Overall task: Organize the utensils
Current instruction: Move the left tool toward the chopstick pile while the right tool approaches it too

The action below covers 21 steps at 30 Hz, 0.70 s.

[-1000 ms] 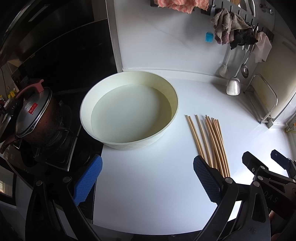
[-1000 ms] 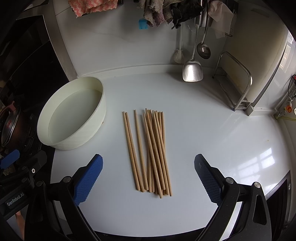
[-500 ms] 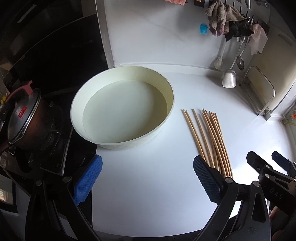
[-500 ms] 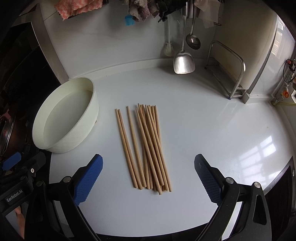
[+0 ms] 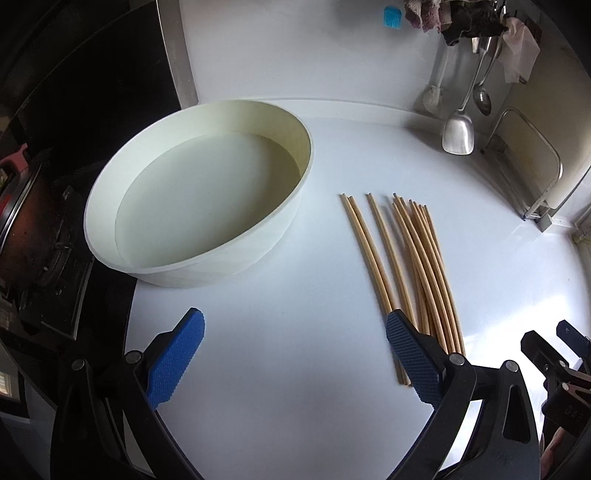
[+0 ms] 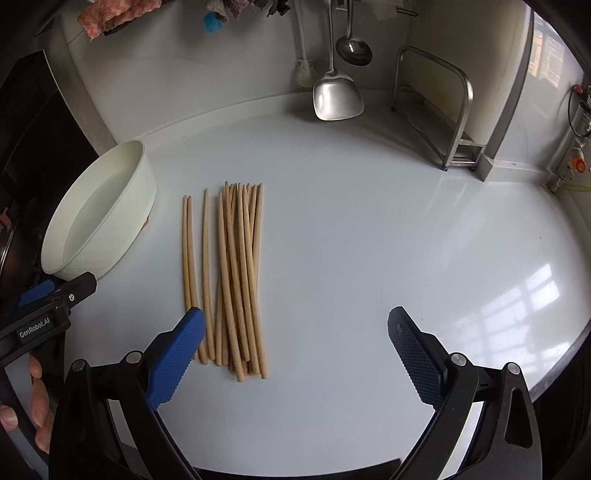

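Observation:
Several wooden chopsticks [image 6: 232, 273] lie side by side on the white counter, also in the left wrist view [image 5: 410, 258]. A round cream basin [image 5: 199, 192] stands left of them, empty; it shows in the right wrist view [image 6: 99, 214] too. My left gripper [image 5: 295, 358] is open and empty, hovering near the counter's front, its right finger over the chopsticks' near ends. My right gripper [image 6: 295, 354] is open and empty, above the counter just right of the chopsticks' near ends. The left gripper also shows at the right wrist view's left edge [image 6: 44, 306].
A metal spatula [image 6: 336, 92] and ladle [image 6: 352, 48] hang on the back wall beside a steel rack [image 6: 439, 110]. A stove with a pot [image 5: 22, 221] sits left of the counter. Cloths [image 6: 118, 14] hang above.
Both grippers have shifted right and forward: the chopsticks and basin now sit further left in both views and closer to the fingers. Both grippers stay open.

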### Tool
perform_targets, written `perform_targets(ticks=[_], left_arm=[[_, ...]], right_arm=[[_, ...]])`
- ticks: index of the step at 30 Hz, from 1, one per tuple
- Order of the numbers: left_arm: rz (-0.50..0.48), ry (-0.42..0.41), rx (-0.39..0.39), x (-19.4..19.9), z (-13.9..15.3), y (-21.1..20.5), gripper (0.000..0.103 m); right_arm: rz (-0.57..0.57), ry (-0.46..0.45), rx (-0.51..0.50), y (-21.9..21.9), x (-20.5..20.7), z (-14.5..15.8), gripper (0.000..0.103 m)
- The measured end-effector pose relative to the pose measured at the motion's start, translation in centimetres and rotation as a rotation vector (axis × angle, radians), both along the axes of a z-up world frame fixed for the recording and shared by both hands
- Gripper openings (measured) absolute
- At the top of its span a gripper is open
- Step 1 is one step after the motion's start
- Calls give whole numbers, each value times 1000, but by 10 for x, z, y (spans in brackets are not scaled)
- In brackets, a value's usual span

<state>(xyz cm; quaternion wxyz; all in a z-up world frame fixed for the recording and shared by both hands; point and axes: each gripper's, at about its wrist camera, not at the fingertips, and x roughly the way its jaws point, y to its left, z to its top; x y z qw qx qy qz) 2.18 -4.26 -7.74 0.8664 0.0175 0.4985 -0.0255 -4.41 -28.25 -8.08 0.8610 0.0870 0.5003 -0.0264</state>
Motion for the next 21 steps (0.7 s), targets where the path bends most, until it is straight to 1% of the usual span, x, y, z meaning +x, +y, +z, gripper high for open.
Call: perform_targets(ticks=[2,4,7,10,13,15,17,21], left_arm=[[35,4,12,2,-8,-7,97],[63,-9,17,1,-14,-12,97],[79,-23,27,2,-24,-18,97],[87,-22,31,8,-36,-21,97],[86,-16,-1,13,-49,-21,97],[67,-10,-3,16,-59,-25,97],[41,-1,7,19,-68,-29,97],[41,15,-6,19,-79,-27,97]], right_arm=[[46,4,8,-6,10,-12,95],[73,-14,22,-12,19,-20,95],[96,-24,40,-17,34,-37,95],[98,-24,57,-16,48,-51,95],[91,-45,45,-11,58,-60,95],[74,-38,30,-9,66,-67,95],[61,-31,45,-11,72,-73,95],[44,-20,9,-10,77,-80,95]])
